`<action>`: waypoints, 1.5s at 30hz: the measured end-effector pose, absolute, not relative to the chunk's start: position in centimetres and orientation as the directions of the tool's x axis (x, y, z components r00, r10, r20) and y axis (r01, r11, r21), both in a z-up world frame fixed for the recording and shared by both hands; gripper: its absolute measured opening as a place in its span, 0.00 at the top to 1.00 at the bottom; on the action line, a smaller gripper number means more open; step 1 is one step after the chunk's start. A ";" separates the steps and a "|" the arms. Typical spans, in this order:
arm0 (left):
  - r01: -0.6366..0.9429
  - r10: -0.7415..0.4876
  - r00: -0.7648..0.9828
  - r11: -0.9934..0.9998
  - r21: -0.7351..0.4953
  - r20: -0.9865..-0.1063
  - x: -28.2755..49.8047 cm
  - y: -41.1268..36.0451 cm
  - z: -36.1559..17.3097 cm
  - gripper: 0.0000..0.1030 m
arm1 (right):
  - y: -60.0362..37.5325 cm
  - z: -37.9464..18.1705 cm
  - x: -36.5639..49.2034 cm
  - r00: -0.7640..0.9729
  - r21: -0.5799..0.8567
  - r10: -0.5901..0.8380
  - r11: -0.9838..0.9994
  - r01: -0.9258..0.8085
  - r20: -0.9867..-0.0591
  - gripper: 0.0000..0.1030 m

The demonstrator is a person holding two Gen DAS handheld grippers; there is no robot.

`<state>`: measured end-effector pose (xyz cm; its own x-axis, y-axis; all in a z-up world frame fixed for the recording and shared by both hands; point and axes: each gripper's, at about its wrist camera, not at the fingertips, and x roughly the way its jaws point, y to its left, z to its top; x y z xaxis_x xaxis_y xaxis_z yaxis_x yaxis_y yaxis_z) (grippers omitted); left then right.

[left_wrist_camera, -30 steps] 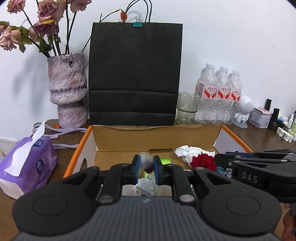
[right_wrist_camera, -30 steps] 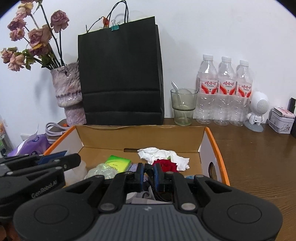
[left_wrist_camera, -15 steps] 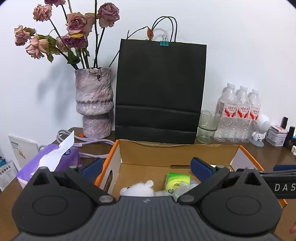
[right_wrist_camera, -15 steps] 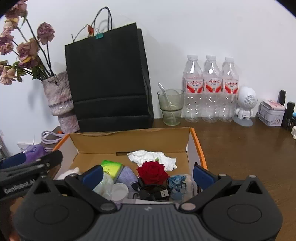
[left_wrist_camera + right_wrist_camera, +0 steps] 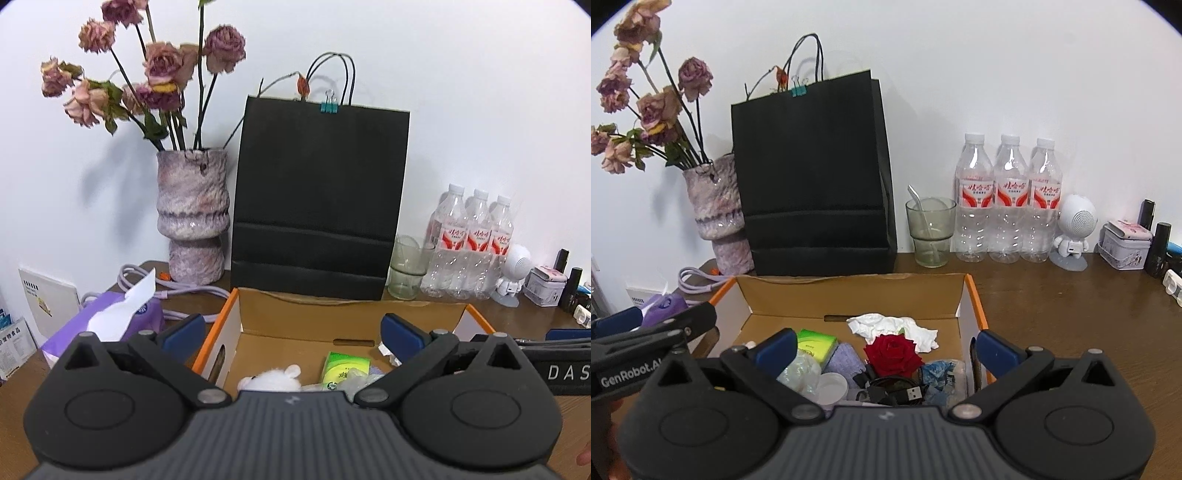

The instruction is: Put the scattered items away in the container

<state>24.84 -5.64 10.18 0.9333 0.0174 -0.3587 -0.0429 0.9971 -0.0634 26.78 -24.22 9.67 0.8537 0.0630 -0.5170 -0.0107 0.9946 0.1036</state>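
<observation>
Both tongs spread wide and empty above the filled cardboard box.

Left tongs and right tongs hang apart over the cardboard box, whose upright walls retain the green packet, red rose and crumpled tissue. Open table lies right of the box; the black bag blocks the rear.

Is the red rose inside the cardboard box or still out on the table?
Inside. The red rose lies within the cardboard box walls, beside the crumpled white tissue and above a black USB cable.
</observation>
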 end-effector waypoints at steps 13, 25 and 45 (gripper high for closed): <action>0.009 -0.026 0.944 0.998 -0.055 -0.328 18.6 -5.8 11.0 0.00 | -24.2 11.0 20.5 0.873 0.090 0.071 0.995 -0.031 -0.483 0.00; 0.024 -0.051 0.943 0.996 -0.087 -0.330 13.7 -5.2 7.1 0.00 | -23.4 7.9 14.8 0.888 0.059 0.071 0.997 -0.050 -0.455 0.00; -0.031 0.027 0.937 0.999 -0.007 -0.349 13.9 -5.4 3.0 0.00 | -22.3 2.3 14.3 0.905 0.023 0.031 0.999 -0.023 -0.423 0.00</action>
<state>13.91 -5.36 2.98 0.9367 0.0270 -0.3490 -0.0312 0.9995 -0.0067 14.31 -22.25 2.28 0.9055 0.0309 -0.4233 -0.0234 0.9995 0.0230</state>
